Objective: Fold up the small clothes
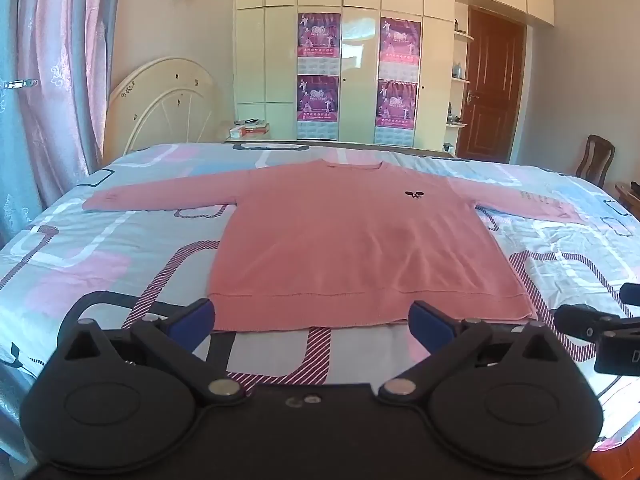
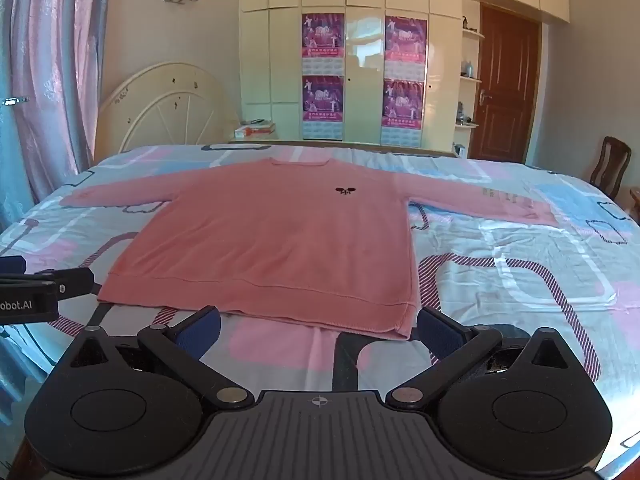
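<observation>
Pink knitted long-sleeved sweater (image 1: 360, 240) lies flat and face up on the bed with the pastel patterned sheet (image 1: 100, 248), both sleeves spread out sideways, a small dark emblem (image 1: 412, 194) on its chest. From the left wrist view, the left claw (image 1: 312, 322) hovers just short of the sweater's hem with its blue-padded fingers (image 1: 196, 318) spread wide, holding nothing. Part of the right claw (image 1: 592, 324) shows at the right edge.

From the right wrist view, the right claw (image 2: 318, 328) likewise stands wide and empty, near the hem's right corner of the sweater (image 2: 272, 240). The left claw's black body (image 2: 40, 292) shows at the left edge. A cream wardrobe (image 2: 360, 60) with purple posters (image 2: 323, 36) stands behind the bed.
</observation>
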